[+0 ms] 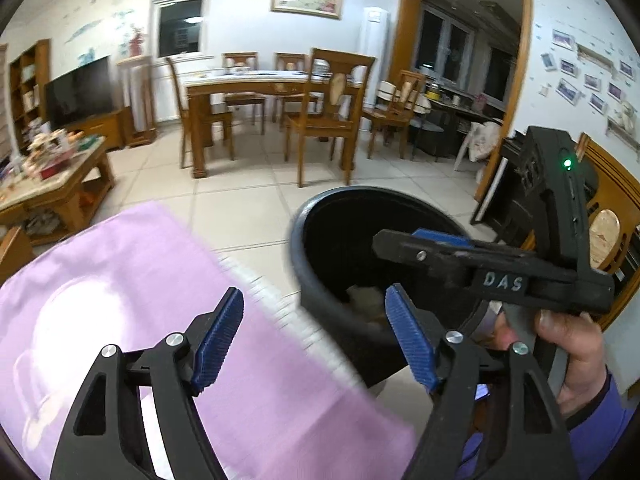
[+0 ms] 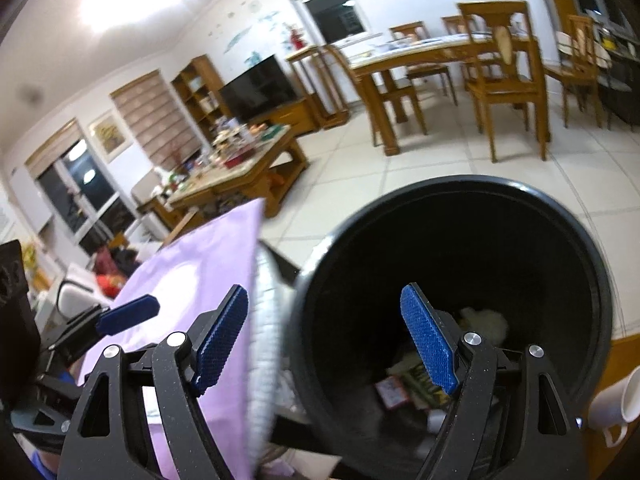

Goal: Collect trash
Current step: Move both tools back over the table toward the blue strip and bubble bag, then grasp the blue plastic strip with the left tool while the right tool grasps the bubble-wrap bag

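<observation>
A: What did the bin look like?
B: A round, smooth black trash bin (image 2: pixel 460 264) beside my lilac-clothed table (image 1: pixel 120 280), crumpled trash (image 2: pixel 486 322) at the bottom.
A: Your grippers?
B: My left hand-held gripper (image 1: pixel 316 340) and right hand-held gripper (image 2: pixel 324 340) both gaped apart, ribbed blue pads (image 2: pixel 430 340) bare.

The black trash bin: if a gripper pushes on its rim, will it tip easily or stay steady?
The black trash bin looks tall for its width, so a push at the rim may tip it. Only a few scraps of trash lie at the bottom, so it is probably light. Its smooth wall may slide on the tiled floor.
</observation>
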Motion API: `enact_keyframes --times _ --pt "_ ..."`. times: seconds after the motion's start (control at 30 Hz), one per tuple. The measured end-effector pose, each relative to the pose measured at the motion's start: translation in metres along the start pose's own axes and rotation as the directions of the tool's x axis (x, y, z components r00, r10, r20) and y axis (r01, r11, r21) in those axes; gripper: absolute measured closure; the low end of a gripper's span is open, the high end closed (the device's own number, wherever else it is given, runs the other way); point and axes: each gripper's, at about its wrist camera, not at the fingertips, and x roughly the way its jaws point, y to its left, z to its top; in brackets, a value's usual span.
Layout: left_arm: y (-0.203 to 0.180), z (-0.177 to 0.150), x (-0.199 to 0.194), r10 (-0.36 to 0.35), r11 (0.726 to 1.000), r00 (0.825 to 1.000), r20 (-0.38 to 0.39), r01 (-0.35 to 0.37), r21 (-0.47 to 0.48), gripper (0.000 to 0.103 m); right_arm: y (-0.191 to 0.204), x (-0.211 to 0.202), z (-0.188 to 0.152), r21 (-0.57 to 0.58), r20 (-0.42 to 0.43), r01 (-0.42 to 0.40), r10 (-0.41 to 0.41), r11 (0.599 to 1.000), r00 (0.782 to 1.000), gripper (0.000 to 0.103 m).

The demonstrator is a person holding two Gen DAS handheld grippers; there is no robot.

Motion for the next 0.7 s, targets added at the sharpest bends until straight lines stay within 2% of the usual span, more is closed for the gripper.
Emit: enact_keyframes --times 0.1,0.17,0.3,0.4,0.47,0.6,0.7 --pt "0.026 -0.015 -0.021 0.036 0.999 0.999 -0.005 -0.036 -0.04 0.029 0.041 0.012 -0.006 -0.056 -0.031 -0.039 0.037 0.998 0.999 0.025" --pt "0.052 -0.032 -0.04 0.084 0.993 0.996 -0.01 -0.085 -0.078 0.029 0.068 0.021 -0.013 -0.091 -0.054 -0.066 0.061 0.994 0.997 0.025" --pt "0.101 -0.065 -0.07 0.172 0.971 0.984 -0.045 -0.177 -0.164 0.028 0.118 0.04 -0.029 -0.157 -0.12 -0.119 0.1 0.98 0.988 0.025" --pt "0.132 -0.089 -0.088 0.22 0.949 0.971 -0.093 -0.235 -0.211 0.028 0.156 0.056 -0.048 -0.211 -0.18 -0.155 0.118 0.965 0.977 0.014" --pt "0.146 -0.103 -0.096 0.246 0.937 0.962 -0.121 -0.267 -0.226 0.028 0.182 0.069 -0.062 -0.245 -0.231 -0.184 0.127 0.952 0.965 0.014" --pt "0.161 -0.124 -0.106 0.281 0.924 0.942 -0.186 -0.318 -0.213 0.028 0.22 0.089 -0.085 -0.311 -0.31 -0.202 0.102 0.929 0.945 0.005" --pt "0.163 -0.135 -0.107 0.277 0.925 0.936 -0.215 -0.32 -0.203 0.029 0.235 0.098 -0.093 -0.343 -0.343 -0.209 0.084 0.916 0.935 0.005"
